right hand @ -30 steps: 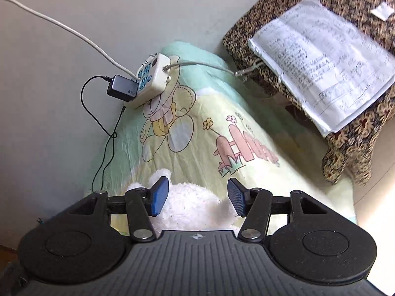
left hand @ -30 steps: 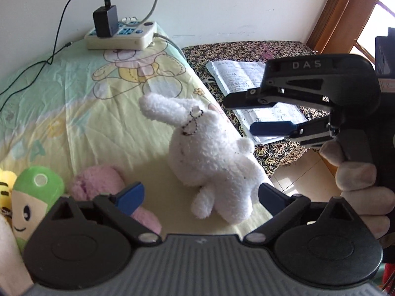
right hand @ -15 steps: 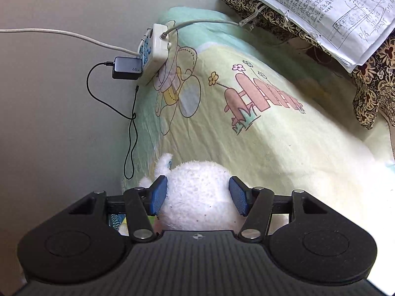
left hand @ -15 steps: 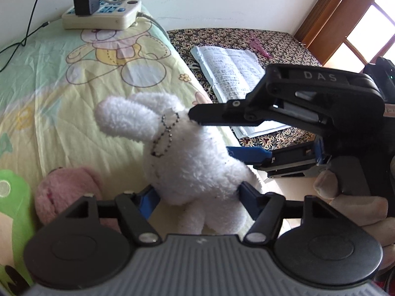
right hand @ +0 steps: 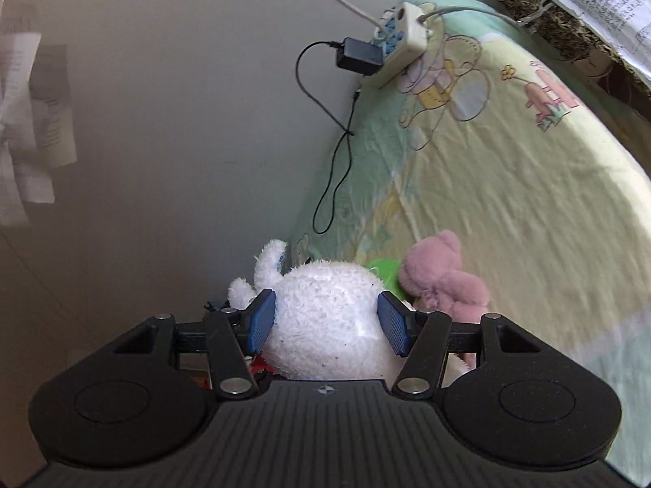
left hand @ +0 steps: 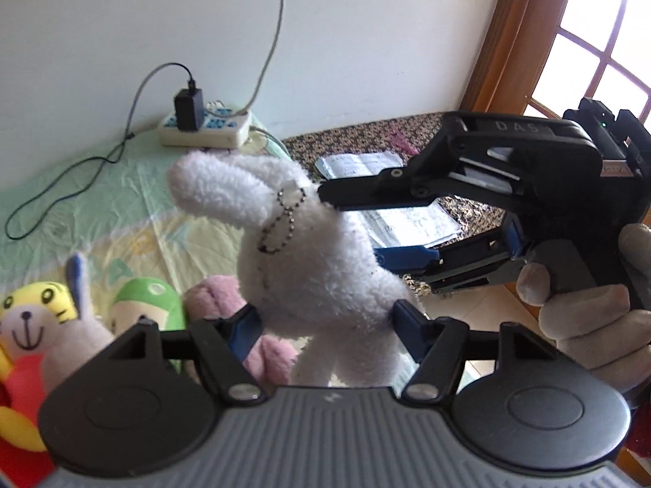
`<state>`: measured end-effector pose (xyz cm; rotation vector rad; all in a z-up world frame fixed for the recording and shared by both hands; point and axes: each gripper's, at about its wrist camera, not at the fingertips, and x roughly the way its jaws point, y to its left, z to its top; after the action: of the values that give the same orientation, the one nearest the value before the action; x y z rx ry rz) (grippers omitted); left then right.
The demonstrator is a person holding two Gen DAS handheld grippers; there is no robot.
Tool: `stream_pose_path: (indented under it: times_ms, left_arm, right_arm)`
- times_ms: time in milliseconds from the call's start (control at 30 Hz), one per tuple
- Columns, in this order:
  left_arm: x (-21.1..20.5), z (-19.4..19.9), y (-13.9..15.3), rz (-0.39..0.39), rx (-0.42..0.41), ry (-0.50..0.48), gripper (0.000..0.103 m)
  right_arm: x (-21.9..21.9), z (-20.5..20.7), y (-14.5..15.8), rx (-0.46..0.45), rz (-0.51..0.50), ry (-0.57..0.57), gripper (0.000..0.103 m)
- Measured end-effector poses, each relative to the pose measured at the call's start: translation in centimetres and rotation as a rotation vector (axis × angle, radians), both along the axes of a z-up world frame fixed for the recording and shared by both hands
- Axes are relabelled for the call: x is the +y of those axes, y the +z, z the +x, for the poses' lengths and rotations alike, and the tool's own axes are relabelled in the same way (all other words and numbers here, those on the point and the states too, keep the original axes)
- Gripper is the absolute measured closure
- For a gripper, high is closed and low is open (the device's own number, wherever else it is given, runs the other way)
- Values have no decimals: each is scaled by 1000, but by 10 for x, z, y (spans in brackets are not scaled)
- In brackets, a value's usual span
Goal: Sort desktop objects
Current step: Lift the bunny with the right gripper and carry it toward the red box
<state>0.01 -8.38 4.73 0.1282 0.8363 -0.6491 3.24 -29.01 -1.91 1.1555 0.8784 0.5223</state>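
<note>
A white plush rabbit (left hand: 309, 252) with a bead chain is lifted off the bed. My left gripper (left hand: 325, 325) is shut on its lower body. My right gripper (right hand: 327, 321) is shut on its head from the side; it shows in the left wrist view (left hand: 366, 223) with one finger above and one below the toy. The rabbit fills the gap between the right pads (right hand: 325, 317). A pink plush (right hand: 443, 276), a green plush (left hand: 146, 305) and a yellow-faced plush (left hand: 36, 317) lie on the bed below.
A white power strip (left hand: 203, 130) with a black charger and cables sits at the bed's far edge by the wall. A patterned stool holds papers (left hand: 390, 211) to the right. The cartoon-print sheet (right hand: 508, 171) covers the bed.
Both grippers closed on the white rabbit and raised it off the bed. The views tilted up, bringing the other plush toys into sight below.
</note>
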Motion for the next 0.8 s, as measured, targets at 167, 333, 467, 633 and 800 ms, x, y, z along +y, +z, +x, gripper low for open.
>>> stream_pose_path:
  times_ms: [167, 333, 467, 633, 800]
  left_arm:
    - [52, -23, 21, -5, -44, 91, 34]
    - [105, -34, 27, -24, -59, 150, 34]
    - [142, -41, 33, -39, -85, 162, 34]
    - [207, -39, 41, -68, -98, 165, 34]
    - [270, -27, 40, -93, -80, 185, 34]
  right_arm:
    - [55, -7, 23, -107, -32, 96, 43]
    - [104, -18, 39, -171, -78, 147, 43]
    - [141, -22, 47, -188, -76, 157, 43]
    - [195, -24, 52, -206, -63, 164, 43]
    - [253, -21, 51, -208, -76, 180, 43]
